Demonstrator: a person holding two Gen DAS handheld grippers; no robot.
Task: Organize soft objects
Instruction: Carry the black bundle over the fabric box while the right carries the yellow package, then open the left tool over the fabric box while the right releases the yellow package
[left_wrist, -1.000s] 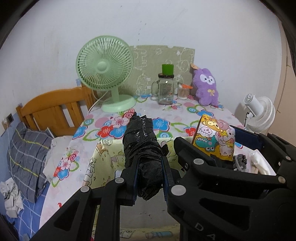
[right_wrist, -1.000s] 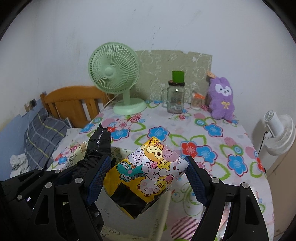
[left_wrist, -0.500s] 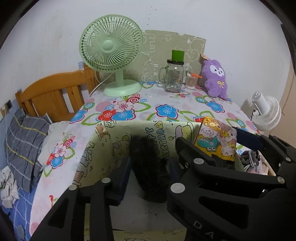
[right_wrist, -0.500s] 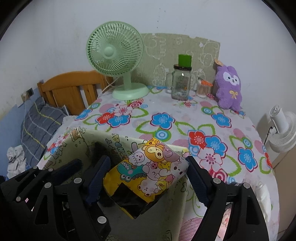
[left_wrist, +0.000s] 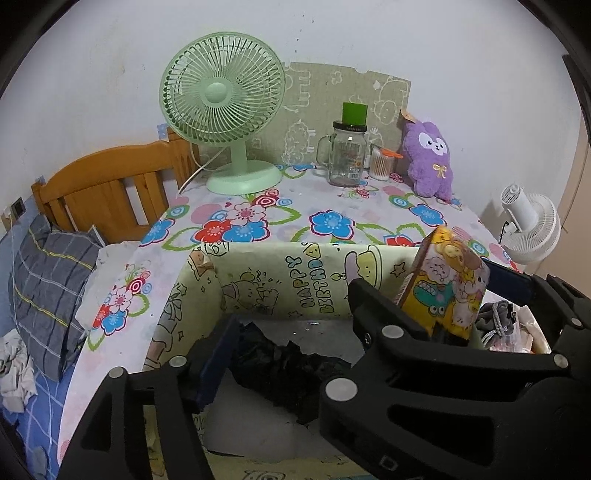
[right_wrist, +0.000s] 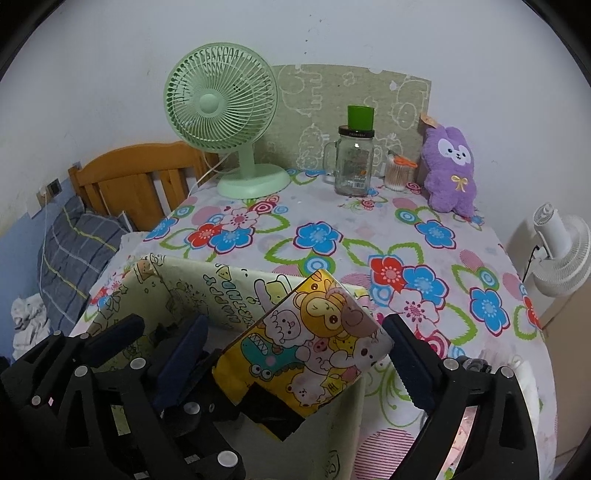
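A black plastic-wrapped bundle (left_wrist: 288, 369) lies on the floor of a cartoon-printed "Happy Birthday" box (left_wrist: 280, 273). My left gripper (left_wrist: 293, 306) straddles the bundle; its jaws are opening and the pads stand off it. A yellow cartoon-animal packet (right_wrist: 314, 332) stands tilted at the box's (right_wrist: 177, 280) right wall, with its lower end inside the box. My right gripper (right_wrist: 295, 321) is around the packet. Its jaws are also opening, and a gap shows at each pad. The left wrist view shows the same packet (left_wrist: 443, 284) on the right.
On the flowered tablecloth (right_wrist: 332, 236) at the back stand a green fan (right_wrist: 221, 107), a glass jar mug (right_wrist: 354, 162) and a purple plush (right_wrist: 450, 170). A white fan (right_wrist: 561, 251) stands off the table's right. A wooden headboard (left_wrist: 110, 188) and pillow (left_wrist: 48, 284) lie left.
The left gripper has let go of the black bundle, which dropped from between its pads onto the box floor. The right jaws have widened off the packet. Both grippers sank toward the box.
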